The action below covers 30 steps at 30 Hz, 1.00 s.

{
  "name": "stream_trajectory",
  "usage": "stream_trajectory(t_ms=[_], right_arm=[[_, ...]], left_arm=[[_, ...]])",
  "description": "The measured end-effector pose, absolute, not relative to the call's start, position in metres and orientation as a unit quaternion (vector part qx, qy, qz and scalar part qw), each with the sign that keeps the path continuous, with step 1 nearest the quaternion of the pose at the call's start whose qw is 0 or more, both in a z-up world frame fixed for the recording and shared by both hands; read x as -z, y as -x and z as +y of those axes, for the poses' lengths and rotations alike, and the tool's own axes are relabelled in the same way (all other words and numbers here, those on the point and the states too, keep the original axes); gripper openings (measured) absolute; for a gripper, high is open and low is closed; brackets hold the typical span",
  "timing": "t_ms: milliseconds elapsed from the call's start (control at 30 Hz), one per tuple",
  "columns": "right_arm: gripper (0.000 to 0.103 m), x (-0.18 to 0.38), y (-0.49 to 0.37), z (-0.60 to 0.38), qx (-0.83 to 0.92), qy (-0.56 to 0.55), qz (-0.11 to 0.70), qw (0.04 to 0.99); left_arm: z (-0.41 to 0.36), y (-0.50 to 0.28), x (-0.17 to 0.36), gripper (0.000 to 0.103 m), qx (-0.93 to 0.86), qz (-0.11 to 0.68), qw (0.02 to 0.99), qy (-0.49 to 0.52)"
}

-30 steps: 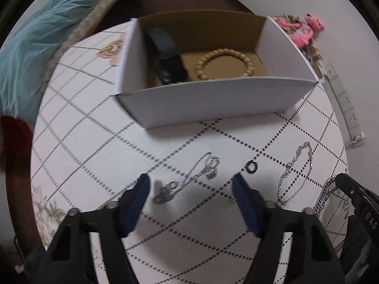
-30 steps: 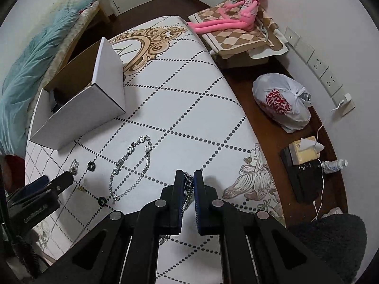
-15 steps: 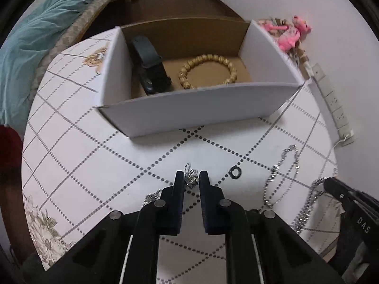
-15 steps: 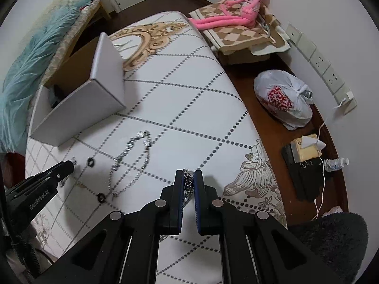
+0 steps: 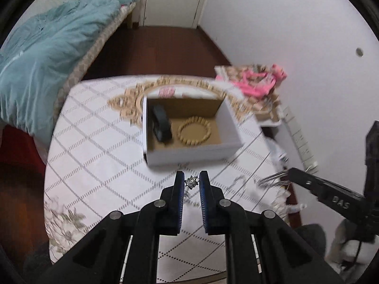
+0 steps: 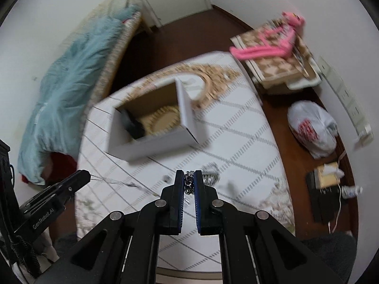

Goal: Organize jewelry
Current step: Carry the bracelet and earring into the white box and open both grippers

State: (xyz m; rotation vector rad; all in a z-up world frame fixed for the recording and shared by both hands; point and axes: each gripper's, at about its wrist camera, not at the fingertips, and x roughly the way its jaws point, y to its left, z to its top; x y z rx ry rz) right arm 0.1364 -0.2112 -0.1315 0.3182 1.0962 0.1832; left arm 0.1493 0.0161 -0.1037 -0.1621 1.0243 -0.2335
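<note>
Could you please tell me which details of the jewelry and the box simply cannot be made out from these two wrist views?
- Left wrist view: the thin necklace shows only as a small charm between the left gripper fingers; its chain is hidden and blurred.
- Right wrist view: the chunky chain in the right gripper is mostly hidden by the fingers.
- Both views: jewelry left on the table is motion-smeared.
- Right wrist view: the white box wall hides part of the contents.

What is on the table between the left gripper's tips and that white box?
In the left wrist view, only bare patterned tablecloth shows between the left gripper, shut on a thin necklace, and the white box; the blur might hide something tiny.
</note>
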Motion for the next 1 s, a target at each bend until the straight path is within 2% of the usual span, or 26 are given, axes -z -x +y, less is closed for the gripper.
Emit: stream_trajectory(t_ms=[200,333,500,800,1000], right_arm=[[0.008,0.088,-0.168,-0.190,-0.135,-0.145,0.497,0.845],[0.008,0.072,-0.195,-0.172,-0.146,-0.123,0.489,0.851],[0.008,0.078,-0.234,-0.156,-0.143,-0.104,0.503,0.846],[0.008,0.125,-0.295,-0.145,-0.121,-0.070,0.556,0.820],[0.008,0.150,-0.321,-0.139,-0.098,-0.038,0.570,0.815]], left_arm=[[0.024,-0.176,0.054,0.010,0.129,0.452,0.879,0.083],[0.029,-0.201,0.044,0.010,0.123,0.440,0.886,0.073],[0.039,-0.231,0.061,0.010,0.114,0.460,0.878,0.070],[0.047,-0.262,0.115,0.010,0.108,0.520,0.842,0.088],[0.046,-0.273,0.133,0.011,0.094,0.555,0.820,0.100]])
